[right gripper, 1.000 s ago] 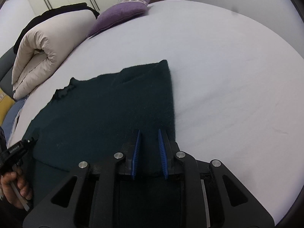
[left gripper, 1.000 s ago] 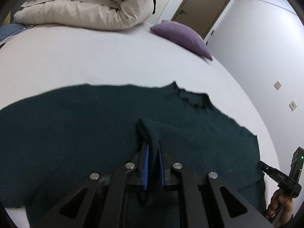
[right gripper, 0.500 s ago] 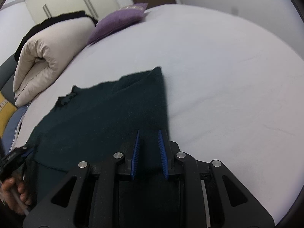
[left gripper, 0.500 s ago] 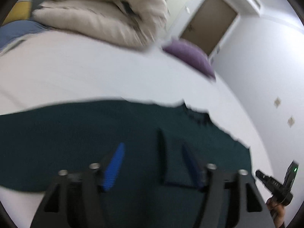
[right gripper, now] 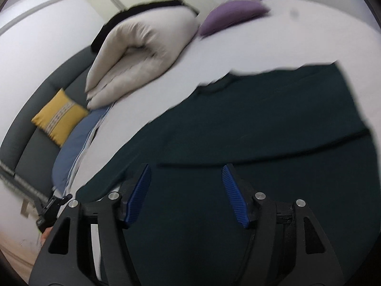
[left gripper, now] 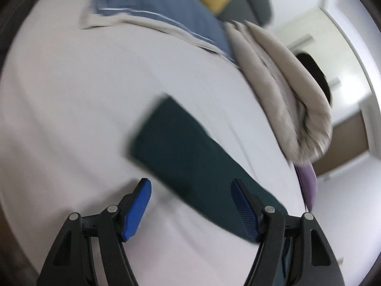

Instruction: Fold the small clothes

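Observation:
A dark green knit sweater (right gripper: pixel 262 128) lies spread on the white bed (right gripper: pixel 309 38), with one part folded over the body. In the left wrist view its sleeve (left gripper: pixel 181 147) stretches out flat over the sheet. My left gripper (left gripper: pixel 190 205) is open and empty, just above the near part of the sleeve. My right gripper (right gripper: pixel 185 190) is open and empty, over the sweater's body. Both views are blurred by motion.
A rolled beige duvet (right gripper: pixel 142 54) and a purple pillow (right gripper: pixel 233 16) lie at the bed's far side. A blue blanket (left gripper: pixel 162 12) and a yellow cushion (right gripper: pixel 59 116) lie by a dark grey headboard. The left gripper's body (right gripper: pixel 51 208) shows at the right wrist view's lower left.
Both grippers have opened and let go of the sweater. The left gripper has swung left towards the outstretched sleeve. The right gripper has turned left over the sweater's body.

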{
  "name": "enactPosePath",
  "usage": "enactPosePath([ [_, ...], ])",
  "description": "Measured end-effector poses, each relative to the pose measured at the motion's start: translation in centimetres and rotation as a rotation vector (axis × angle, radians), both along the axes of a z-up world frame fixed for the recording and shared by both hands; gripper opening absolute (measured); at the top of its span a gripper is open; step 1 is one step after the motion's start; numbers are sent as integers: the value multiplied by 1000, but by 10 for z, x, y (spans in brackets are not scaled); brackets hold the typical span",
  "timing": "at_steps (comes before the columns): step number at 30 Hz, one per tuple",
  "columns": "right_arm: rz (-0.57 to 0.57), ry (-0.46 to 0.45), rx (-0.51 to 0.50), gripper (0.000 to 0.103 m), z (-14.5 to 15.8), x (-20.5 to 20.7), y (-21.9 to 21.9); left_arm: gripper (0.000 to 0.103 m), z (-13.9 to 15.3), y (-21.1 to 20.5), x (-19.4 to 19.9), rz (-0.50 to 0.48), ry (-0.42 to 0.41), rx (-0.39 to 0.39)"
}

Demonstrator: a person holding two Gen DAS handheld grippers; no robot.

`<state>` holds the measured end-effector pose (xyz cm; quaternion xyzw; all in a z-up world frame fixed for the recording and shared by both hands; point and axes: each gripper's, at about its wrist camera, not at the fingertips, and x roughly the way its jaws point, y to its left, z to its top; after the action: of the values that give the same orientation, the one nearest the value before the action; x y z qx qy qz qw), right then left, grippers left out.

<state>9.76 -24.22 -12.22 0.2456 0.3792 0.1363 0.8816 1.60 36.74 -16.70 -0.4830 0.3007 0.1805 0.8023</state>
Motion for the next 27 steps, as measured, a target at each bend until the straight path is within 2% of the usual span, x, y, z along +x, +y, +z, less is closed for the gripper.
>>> enactPosePath([
  [3,36,31,39,61,-8,0,28,72,-12,21,1,47,-3,-39],
  [6,57,42,63,61,-9,-3,45,72,-13,26,12,58,2,-18],
  [8,62,46,70,61,-13,-4,52,67,-14,29,23,60,4,-12],
  [9,61,45,73,61,-12,-8,55,52,-15,29,32,60,16,-13],
  [10,58,44,77,61,-12,-10,57,29,-17,29,36,54,31,-14],
  [12,44,46,92,61,-11,-12,50,8,-16,28,47,7,57,-22],
  [15,16,44,105,61,-8,-14,29,8,13,6,53,-52,50,94],
  [17,-5,39,109,61,-6,-19,15,8,38,-21,63,-113,22,165],
  [20,-39,34,118,61,-7,-29,-6,8,80,-84,85,-242,-23,297],
  [24,-89,30,136,61,-10,-42,-36,8,118,-211,119,-487,-88,479],
  [27,-121,23,152,61,-12,-51,-57,8,118,-308,138,-657,-113,552],
])
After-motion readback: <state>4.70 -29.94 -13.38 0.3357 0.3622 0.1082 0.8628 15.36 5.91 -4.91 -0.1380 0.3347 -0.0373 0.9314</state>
